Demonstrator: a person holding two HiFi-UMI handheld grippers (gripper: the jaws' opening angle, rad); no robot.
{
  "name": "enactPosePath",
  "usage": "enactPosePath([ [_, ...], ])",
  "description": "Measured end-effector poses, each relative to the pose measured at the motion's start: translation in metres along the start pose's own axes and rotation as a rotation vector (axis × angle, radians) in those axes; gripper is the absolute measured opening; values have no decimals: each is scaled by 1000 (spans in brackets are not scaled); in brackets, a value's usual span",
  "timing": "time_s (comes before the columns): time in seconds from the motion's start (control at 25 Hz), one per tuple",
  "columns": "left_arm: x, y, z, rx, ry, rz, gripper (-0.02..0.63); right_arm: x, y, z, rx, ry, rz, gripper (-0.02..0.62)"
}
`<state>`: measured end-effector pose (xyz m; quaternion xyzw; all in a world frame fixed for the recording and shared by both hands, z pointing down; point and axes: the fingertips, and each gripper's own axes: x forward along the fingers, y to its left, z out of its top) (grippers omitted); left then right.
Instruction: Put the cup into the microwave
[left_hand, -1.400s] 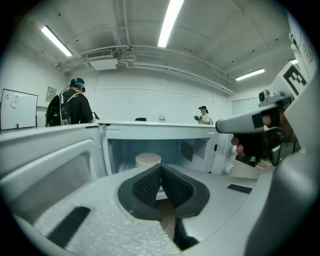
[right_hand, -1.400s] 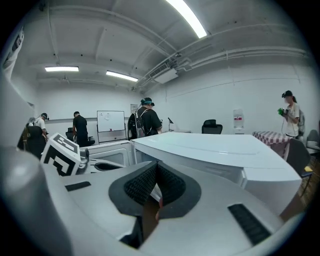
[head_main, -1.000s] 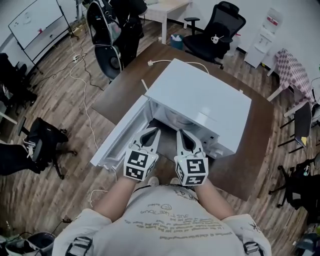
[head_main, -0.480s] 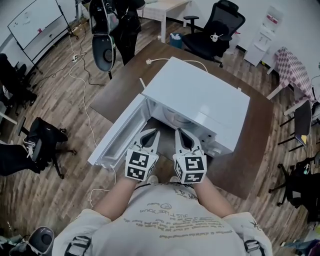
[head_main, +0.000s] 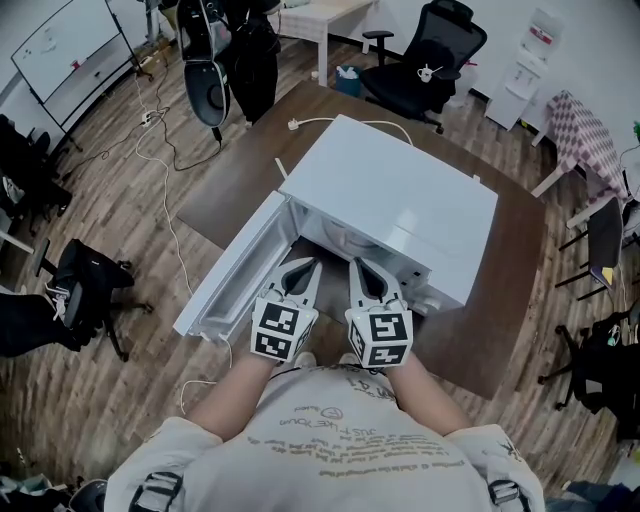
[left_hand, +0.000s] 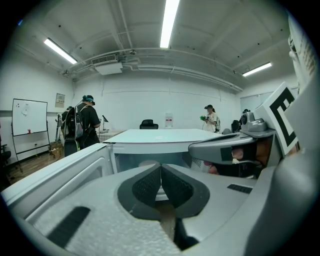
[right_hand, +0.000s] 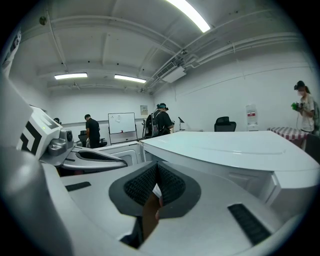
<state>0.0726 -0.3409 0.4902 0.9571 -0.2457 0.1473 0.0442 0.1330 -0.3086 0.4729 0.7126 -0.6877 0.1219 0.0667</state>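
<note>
Overhead, I am holding my left hand-held gripper (head_main: 306, 264) and right hand-held gripper (head_main: 360, 264) side by side at the open microwave (head_main: 400, 195). In the left gripper view, my jaws are pressing together, and what looks like the pale cup (left_hand: 148, 163) is sitting inside the cavity. In the right gripper view, they are likewise resting together, empty.

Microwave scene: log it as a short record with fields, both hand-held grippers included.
microwave: white, on the brown table
door: swung open toward the head view's left
left hand-held gripper: shut, nothing held, in front of the opening
right hand-held gripper: shut, nothing held, beside the left one
cup: not clearly made out in any view
</note>
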Motion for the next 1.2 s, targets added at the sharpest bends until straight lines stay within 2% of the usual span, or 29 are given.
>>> enactPosePath([
  [0.48, 7, 0, -2, 0, 1, -26, 15, 2, 1, -2, -13, 10, 1, 12],
  [1.2, 11, -3, -4, 6, 3, -76, 15, -3, -3, -3, -8, 15, -52, 14],
])
